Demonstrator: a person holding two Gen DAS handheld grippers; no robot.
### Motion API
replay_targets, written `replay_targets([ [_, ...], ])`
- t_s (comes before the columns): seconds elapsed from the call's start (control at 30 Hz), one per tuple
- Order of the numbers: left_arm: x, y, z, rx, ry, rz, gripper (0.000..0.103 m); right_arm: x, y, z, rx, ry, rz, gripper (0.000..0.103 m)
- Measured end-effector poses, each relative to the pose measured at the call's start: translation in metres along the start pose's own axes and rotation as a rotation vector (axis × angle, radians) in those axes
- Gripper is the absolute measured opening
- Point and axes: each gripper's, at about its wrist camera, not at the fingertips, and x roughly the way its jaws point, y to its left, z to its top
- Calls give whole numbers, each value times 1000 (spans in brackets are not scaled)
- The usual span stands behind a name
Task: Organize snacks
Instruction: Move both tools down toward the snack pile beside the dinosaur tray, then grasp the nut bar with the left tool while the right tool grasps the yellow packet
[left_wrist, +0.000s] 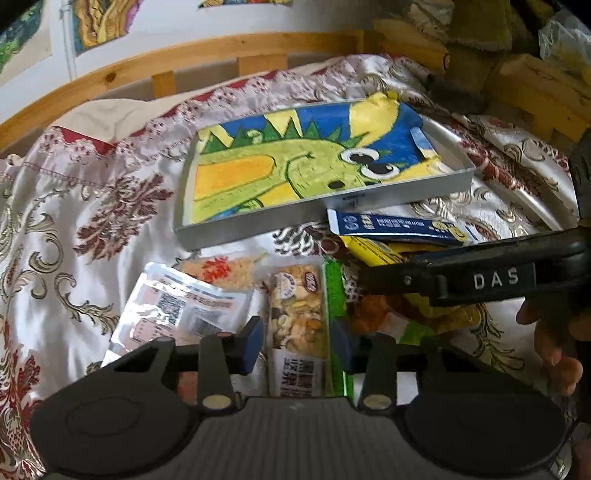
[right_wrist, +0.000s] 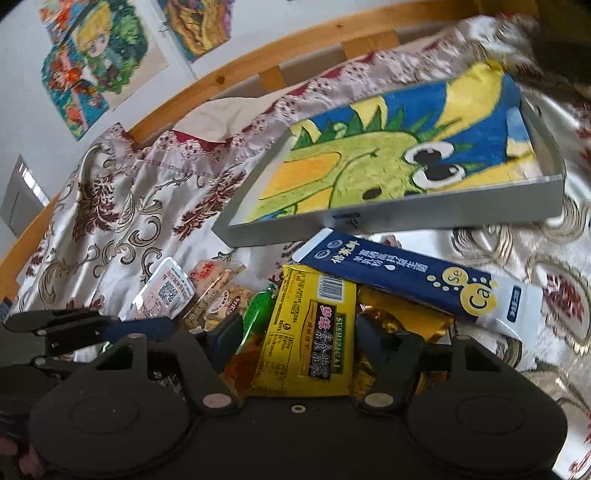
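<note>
A pile of snack packets lies on a patterned cloth in front of a grey tray (left_wrist: 258, 223) lined with a dragon drawing. My left gripper (left_wrist: 297, 341) is open, its fingers on either side of a clear nut-mix packet (left_wrist: 299, 317). A white packet (left_wrist: 177, 314) lies to its left. My right gripper (right_wrist: 299, 332) is open around a yellow packet (right_wrist: 306, 332). A blue stick packet (right_wrist: 406, 280) lies across the pile near the tray (right_wrist: 443, 218). A green packet (right_wrist: 258, 306) lies left of the yellow one. The right gripper also shows in the left wrist view (left_wrist: 461, 280).
A wooden bed rail (left_wrist: 184, 59) runs along the back under wall drawings (right_wrist: 96, 62). The cloth (left_wrist: 74, 221) spreads wide to the left of the tray. Wooden blocks and clutter (left_wrist: 517, 74) stand at the back right.
</note>
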Motion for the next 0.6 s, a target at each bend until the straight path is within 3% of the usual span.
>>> replay_targets([
  [0.13, 12, -4, -6, 15, 51, 11, 41, 3, -2, -1, 10, 10, -11, 70],
  [0.23, 17, 2, -8, -44, 68, -13, 39, 4, -4, -1, 24, 13, -15, 69],
  [0.33, 18, 11, -9, -115, 80, -31, 38, 4, -1, -1, 21, 22, -38, 51],
  [0.6, 23, 17, -11, -188, 105, -43, 38, 0, 6, -3, 11, 29, -59, 49],
])
